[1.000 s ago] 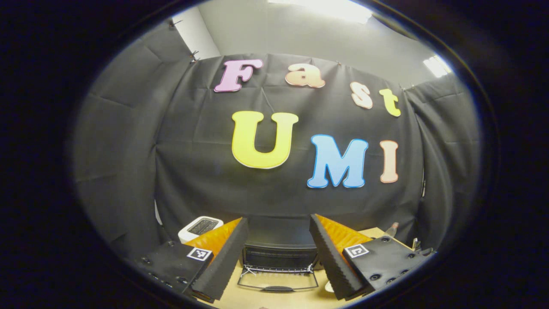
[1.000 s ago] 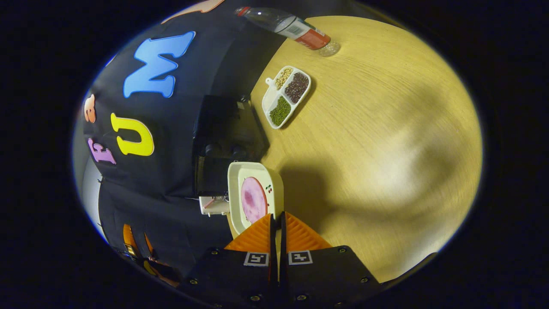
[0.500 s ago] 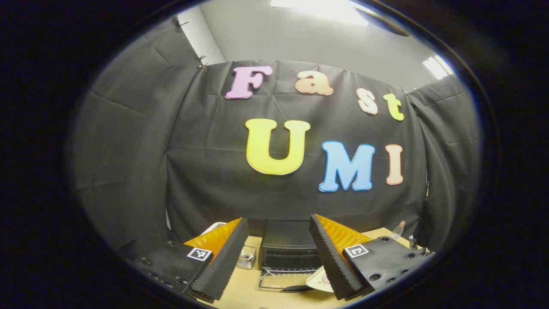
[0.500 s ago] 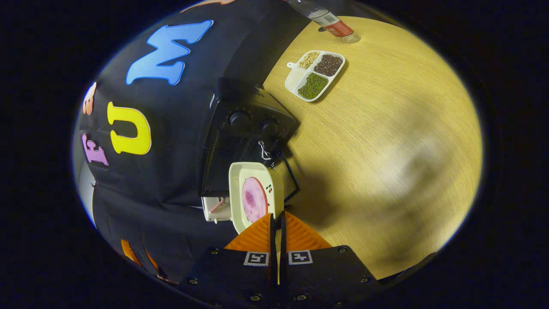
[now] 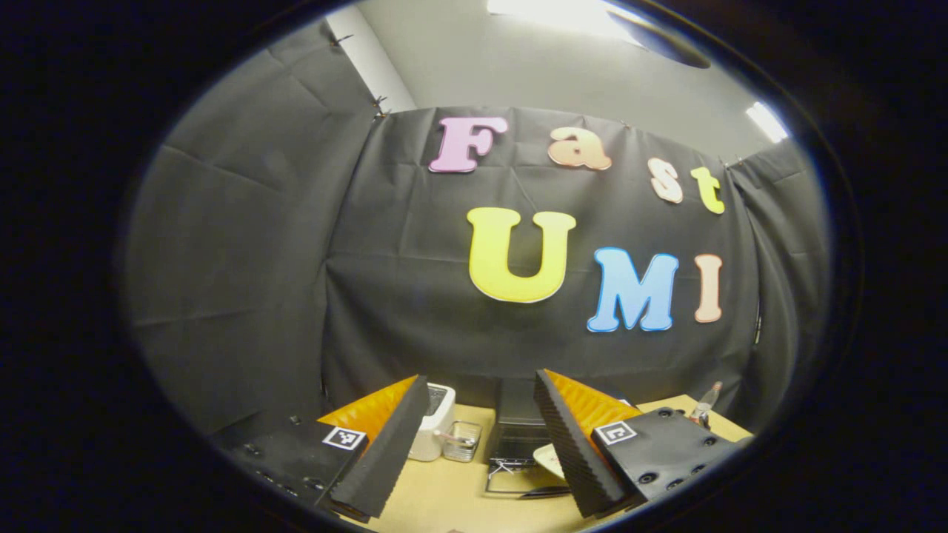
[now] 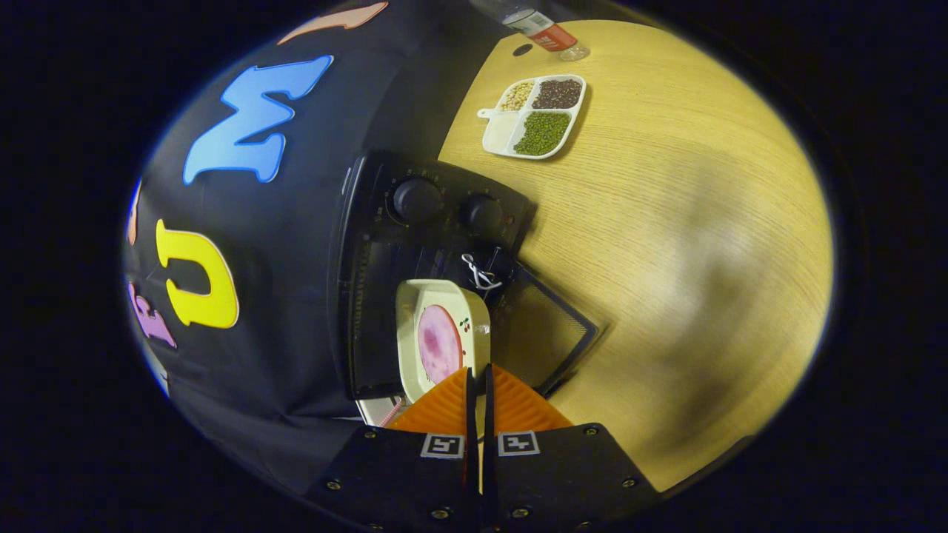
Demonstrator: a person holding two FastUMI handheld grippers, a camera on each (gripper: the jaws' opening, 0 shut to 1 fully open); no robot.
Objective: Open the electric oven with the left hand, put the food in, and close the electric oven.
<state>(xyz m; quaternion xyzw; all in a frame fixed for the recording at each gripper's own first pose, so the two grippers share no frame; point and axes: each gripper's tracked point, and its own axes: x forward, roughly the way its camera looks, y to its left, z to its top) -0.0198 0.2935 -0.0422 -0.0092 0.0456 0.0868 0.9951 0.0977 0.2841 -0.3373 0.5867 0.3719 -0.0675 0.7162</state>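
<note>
R gripper (image 6: 478, 385) fingers pinched tight on near rim of white plate (image 6: 411, 326) w/ pink round food slice (image 6: 438, 343) – plate held at the mouth of black electric oven (image 6: 385, 244). Oven door (image 6: 552, 333) lies open, flat on wood table (image 6: 689, 222). Divided tray of beans (image 6: 535, 115) & bottle (image 6: 537, 22) farther off on table. L gripper (image 5: 481, 437) spread wide, nothing between fingers – raised above table, oven (image 5: 515, 437) w/ open door ahead; white appliance (image 5: 433, 429) and small clear container (image 5: 463, 440) beside oven.
</note>
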